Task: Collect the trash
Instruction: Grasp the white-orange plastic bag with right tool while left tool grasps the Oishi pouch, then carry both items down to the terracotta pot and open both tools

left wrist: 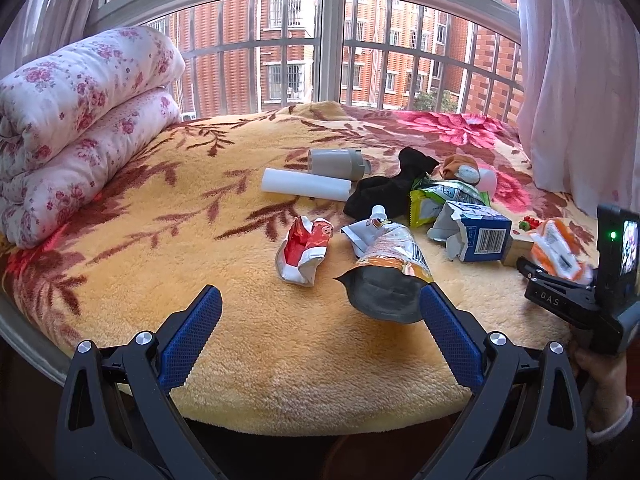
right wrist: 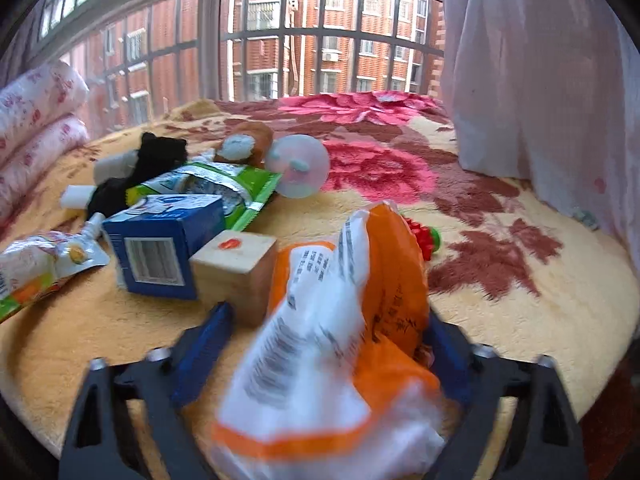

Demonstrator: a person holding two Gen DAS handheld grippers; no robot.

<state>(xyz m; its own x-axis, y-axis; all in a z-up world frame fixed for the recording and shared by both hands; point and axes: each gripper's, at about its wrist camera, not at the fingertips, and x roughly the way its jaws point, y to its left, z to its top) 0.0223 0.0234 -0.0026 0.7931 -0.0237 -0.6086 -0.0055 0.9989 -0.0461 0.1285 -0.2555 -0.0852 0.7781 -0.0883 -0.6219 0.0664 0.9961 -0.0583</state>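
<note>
My left gripper (left wrist: pixel 320 304) hangs open over the yellow blanket, nothing between its blue fingers. A crumpled orange spouted pouch (left wrist: pixel 390 264) lies against its right fingertip, and a red-and-white wrapper (left wrist: pixel 304 254) lies just beyond. In the right wrist view a blurred orange-and-white wrapper (right wrist: pixel 332 340) fills the space between the fingers of my right gripper (right wrist: pixel 324 330). It touches the right finger; blanket shows between it and the left finger. The left wrist view shows that wrapper (left wrist: pixel 560 250) above the right gripper (left wrist: pixel 560 284), at the far right.
A torn blue carton (right wrist: pixel 168 248), a wooden block (right wrist: pixel 236 268), a green packet (right wrist: pixel 240 188), a black sock (left wrist: pixel 384 192), a white roll (left wrist: pixel 306 185) and a grey cup (left wrist: pixel 336 163) lie on the bed. A folded floral quilt (left wrist: pixel 80 120) sits left; a curtain (right wrist: pixel 540 80) hangs right.
</note>
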